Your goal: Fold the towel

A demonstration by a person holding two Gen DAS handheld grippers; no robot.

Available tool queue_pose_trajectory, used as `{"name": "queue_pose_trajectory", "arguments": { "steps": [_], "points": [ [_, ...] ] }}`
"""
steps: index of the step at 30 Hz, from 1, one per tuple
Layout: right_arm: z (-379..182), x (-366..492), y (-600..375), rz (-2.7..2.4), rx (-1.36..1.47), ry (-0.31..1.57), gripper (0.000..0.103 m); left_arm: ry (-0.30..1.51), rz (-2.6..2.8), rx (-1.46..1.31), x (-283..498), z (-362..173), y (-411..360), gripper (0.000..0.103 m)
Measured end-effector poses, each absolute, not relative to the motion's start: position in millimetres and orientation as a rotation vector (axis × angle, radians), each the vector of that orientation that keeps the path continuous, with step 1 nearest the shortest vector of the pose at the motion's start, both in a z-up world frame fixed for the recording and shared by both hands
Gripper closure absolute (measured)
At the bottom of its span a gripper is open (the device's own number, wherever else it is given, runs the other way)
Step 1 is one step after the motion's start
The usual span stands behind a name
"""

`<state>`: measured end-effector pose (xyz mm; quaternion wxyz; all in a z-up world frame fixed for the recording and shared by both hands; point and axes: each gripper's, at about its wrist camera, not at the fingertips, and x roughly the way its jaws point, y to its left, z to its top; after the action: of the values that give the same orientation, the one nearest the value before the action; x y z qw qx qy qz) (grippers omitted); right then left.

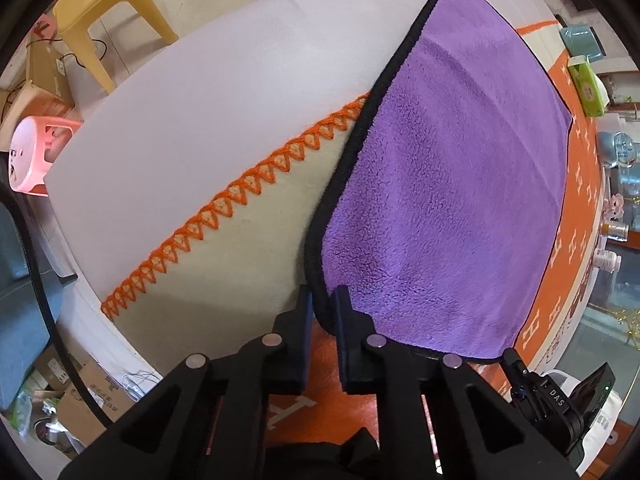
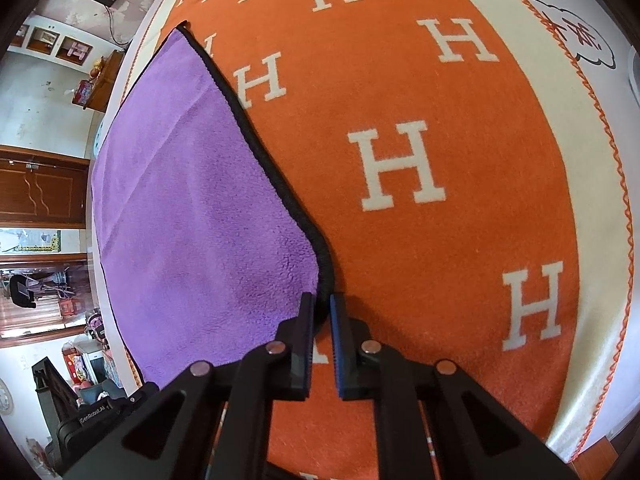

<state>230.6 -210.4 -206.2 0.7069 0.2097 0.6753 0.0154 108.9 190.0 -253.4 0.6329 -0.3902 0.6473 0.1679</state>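
A purple towel point(image 1: 448, 184) with a black hem lies spread flat on an orange blanket patterned with white H letters point(image 2: 400, 128). My left gripper point(image 1: 323, 300) is shut on the towel's near left corner, the black hem pinched between its fingers. My right gripper point(image 2: 322, 300) is shut on the towel's point(image 2: 192, 208) near right corner, the hem between its fingers. The right gripper's body also shows at the lower right of the left wrist view point(image 1: 552, 400). Both corners sit low, at the blanket's surface.
The blanket has a cream border with orange zigzag stitching point(image 1: 224, 208) and lies on a white table point(image 1: 192, 92). A green tissue pack point(image 1: 588, 88) and small bottles point(image 1: 608, 260) stand along the far edge. A yellow stool point(image 1: 96, 12) and a pink stool point(image 1: 36, 152) stand on the floor.
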Motion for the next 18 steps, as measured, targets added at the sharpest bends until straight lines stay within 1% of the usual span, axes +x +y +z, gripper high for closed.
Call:
{"name": "queue_pose_trajectory", "arguments": {
  "steps": [10,18],
  "points": [
    [-197,228,-213,0.055,0.469,1.466,0.097,1.429,0.381,-0.890,111,-237,190,0.098],
    [-180,228,-212,0.094,0.466,1.406,0.098,1.352,0.350,-0.887,109,-214,195,0.099]
  ]
}}
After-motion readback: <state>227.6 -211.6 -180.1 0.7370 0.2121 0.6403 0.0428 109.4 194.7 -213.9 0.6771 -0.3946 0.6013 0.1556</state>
